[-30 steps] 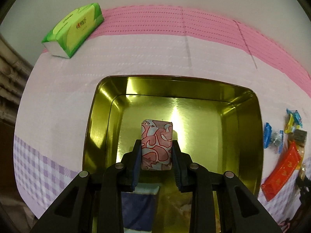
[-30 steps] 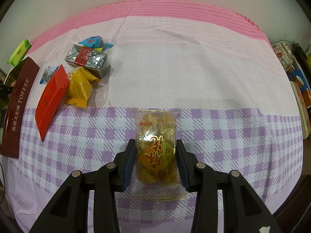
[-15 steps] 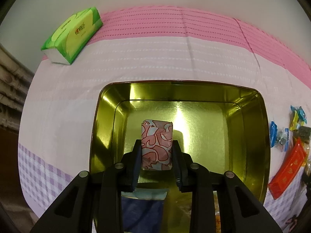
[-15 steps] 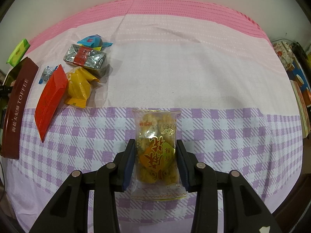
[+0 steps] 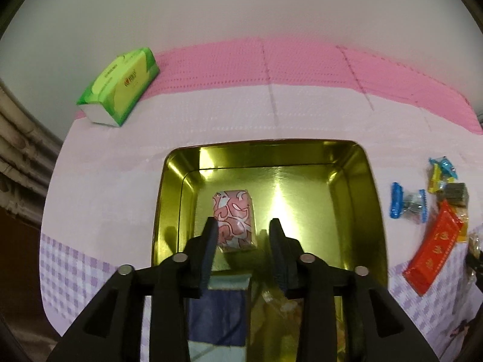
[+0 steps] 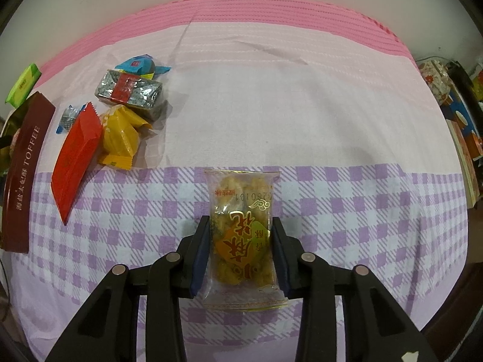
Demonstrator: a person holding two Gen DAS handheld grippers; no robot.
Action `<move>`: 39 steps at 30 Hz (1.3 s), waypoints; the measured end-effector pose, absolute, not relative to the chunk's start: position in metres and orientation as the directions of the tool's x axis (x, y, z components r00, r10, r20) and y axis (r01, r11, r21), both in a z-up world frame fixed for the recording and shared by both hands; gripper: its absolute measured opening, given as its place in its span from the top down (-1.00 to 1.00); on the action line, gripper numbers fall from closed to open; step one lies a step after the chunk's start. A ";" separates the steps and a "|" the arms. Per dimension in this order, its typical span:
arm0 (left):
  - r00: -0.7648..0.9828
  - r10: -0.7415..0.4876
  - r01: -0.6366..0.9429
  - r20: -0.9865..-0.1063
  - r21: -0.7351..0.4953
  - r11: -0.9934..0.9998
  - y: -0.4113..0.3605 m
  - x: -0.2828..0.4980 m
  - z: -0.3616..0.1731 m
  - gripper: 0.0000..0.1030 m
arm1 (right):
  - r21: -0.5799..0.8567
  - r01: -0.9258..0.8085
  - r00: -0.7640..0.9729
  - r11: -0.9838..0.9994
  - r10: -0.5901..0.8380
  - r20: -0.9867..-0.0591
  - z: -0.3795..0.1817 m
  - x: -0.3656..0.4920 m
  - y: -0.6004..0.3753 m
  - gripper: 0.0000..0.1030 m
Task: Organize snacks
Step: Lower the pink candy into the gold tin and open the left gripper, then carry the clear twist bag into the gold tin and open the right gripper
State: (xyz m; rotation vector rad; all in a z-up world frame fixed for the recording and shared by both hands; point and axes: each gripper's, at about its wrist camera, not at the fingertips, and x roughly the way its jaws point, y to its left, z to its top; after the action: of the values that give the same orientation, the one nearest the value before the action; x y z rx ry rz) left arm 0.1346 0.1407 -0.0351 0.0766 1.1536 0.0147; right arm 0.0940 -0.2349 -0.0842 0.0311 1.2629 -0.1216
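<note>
My left gripper [image 5: 243,226] is open above a gold tin [image 5: 372,211]. A pink patterned snack packet [image 5: 234,211] lies on the tin's floor between the fingers, loose, nearer the left finger. A blue packet [image 5: 217,313] and a clear snack bag lie at the tin's near end under the gripper. My right gripper [image 6: 241,226] is shut on a clear bag of golden puffed snacks [image 6: 241,232] above the checked cloth. The tin's brown outer side [image 6: 24,175] shows at the left of the right wrist view.
Loose snacks lie right of the tin: a red packet [image 6: 77,157], a yellow one [image 6: 120,137], a silver one [image 6: 129,92], blue candies [image 6: 139,65]. A green tissue pack [image 5: 119,89] sits at the back left. Boxes [image 6: 459,126] stand at the table's right edge.
My left gripper has opened and let go of the pink packet, which now lies in the tin. The left gripper has pulled back. The right gripper still holds its bag.
</note>
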 end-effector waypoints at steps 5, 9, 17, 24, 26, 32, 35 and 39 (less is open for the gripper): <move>0.443 0.033 0.011 -0.896 0.042 0.999 0.147 0.117 -0.019 -0.01 | -0.041 0.129 0.294 0.991 -0.078 -0.953 -0.082 0.092 -0.235 0.34; 0.482 0.072 -0.038 -0.873 0.061 0.997 0.157 0.098 -0.008 -0.13 | -0.049 0.133 0.293 0.990 -0.087 -0.952 -0.083 0.094 -0.234 0.34; 0.491 0.104 -0.115 -0.865 0.053 0.992 0.177 0.066 -0.004 -0.31 | -0.082 0.118 0.297 0.990 -0.114 -0.948 -0.080 0.074 -0.220 0.34; 0.499 0.148 -0.178 -0.854 0.066 0.982 0.193 0.046 -0.004 -0.33 | -0.093 0.102 0.365 0.990 -0.124 -0.923 -0.053 0.058 -0.185 0.34; 0.500 0.158 -0.193 -0.852 0.069 0.979 0.198 0.041 -0.004 -0.33 | -0.083 0.076 0.396 0.994 -0.107 -0.912 -0.038 0.051 -0.172 0.34; 0.512 0.204 -0.212 -0.834 0.108 0.971 0.203 0.032 -0.001 -0.33 | -0.015 -0.036 0.443 0.999 0.002 -0.896 -0.008 0.049 -0.118 0.34; 0.513 0.217 -0.230 -0.831 0.111 0.967 0.209 0.027 0.000 -0.34 | 0.025 -0.107 0.446 0.994 0.071 -0.892 -0.002 0.040 -0.079 0.34; 0.502 0.247 -0.261 -0.829 0.126 0.957 0.218 0.021 -0.002 -0.34 | 0.073 -0.208 0.420 0.975 0.157 -0.894 0.001 0.042 -0.035 0.34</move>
State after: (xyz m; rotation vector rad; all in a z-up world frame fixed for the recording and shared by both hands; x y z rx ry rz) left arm 0.0214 0.2181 -0.0024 -0.0162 0.9988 0.3070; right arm 0.0423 -0.0351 0.0010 -0.0512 1.1143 0.2289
